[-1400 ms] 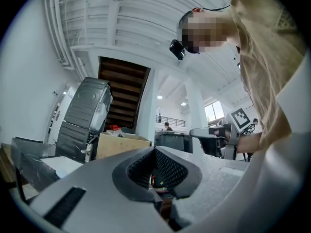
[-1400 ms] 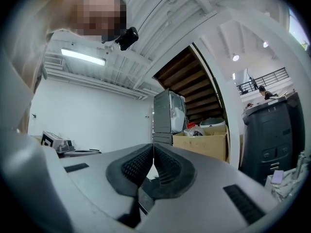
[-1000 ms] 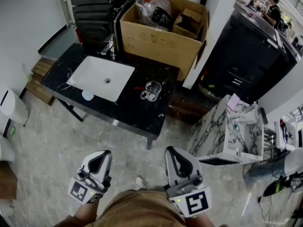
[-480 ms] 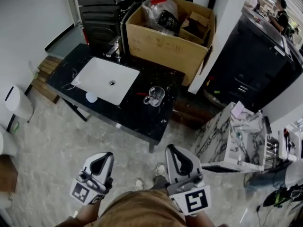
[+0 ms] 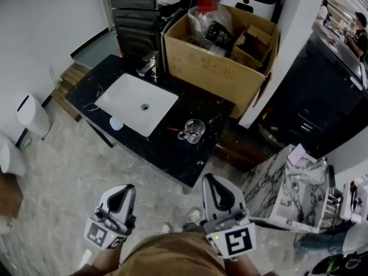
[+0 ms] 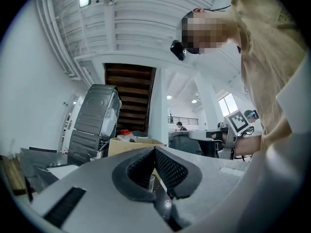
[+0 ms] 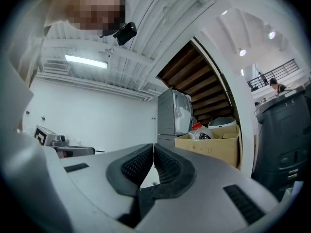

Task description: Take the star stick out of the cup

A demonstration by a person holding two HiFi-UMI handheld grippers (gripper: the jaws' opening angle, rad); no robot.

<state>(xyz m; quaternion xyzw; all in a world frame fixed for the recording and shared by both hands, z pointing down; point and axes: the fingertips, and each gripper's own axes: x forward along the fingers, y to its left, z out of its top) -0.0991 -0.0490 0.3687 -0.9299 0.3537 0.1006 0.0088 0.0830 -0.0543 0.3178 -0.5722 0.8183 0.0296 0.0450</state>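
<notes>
Two grippers, both closed and empty; cup ahead on the counter.
We hold the left gripper [image 5: 122, 190] and right gripper [image 5: 209, 180] with jaws pressed together on nothing, well apart from the glass cup [image 5: 194, 129]. It stands on the black marble counter [image 5: 167, 151] beside the white sink [image 5: 137, 103], and the red star stick [image 5: 172, 129] leans out over its left rim.

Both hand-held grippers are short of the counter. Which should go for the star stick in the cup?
Right, probably: the right hand-held gripper lies nearer the cup than the left hand-held gripper. Both are shut and empty.
</notes>
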